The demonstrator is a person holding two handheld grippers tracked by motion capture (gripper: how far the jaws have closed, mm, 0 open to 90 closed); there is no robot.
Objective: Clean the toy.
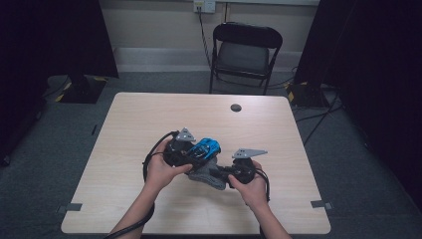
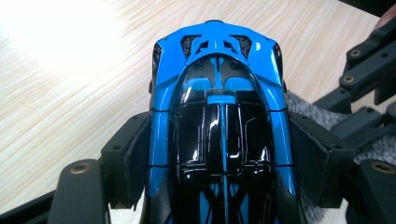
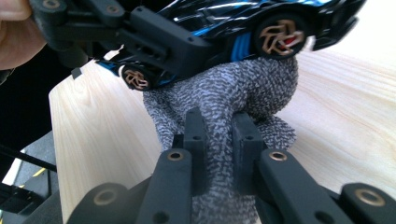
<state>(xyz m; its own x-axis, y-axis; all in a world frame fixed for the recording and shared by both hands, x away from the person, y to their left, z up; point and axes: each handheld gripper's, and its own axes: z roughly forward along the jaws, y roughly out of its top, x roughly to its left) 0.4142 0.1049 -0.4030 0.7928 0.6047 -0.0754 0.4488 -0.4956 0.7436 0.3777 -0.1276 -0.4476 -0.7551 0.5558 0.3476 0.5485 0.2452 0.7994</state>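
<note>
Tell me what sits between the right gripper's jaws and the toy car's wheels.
A grey knitted cloth: the right gripper pinches it and its bunched end presses under the blue toy car, as the right gripper view shows.

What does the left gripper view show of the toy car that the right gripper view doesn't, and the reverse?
Left gripper view alone: the blue toy car from above, its black glossy roof, left gripper jaws clamped on both flanks. Right gripper view alone: the car's gold-spoked wheels from the side, and the right gripper pinching the grey knit cloth under the car. Both: car, cloth, wooden table.
</note>
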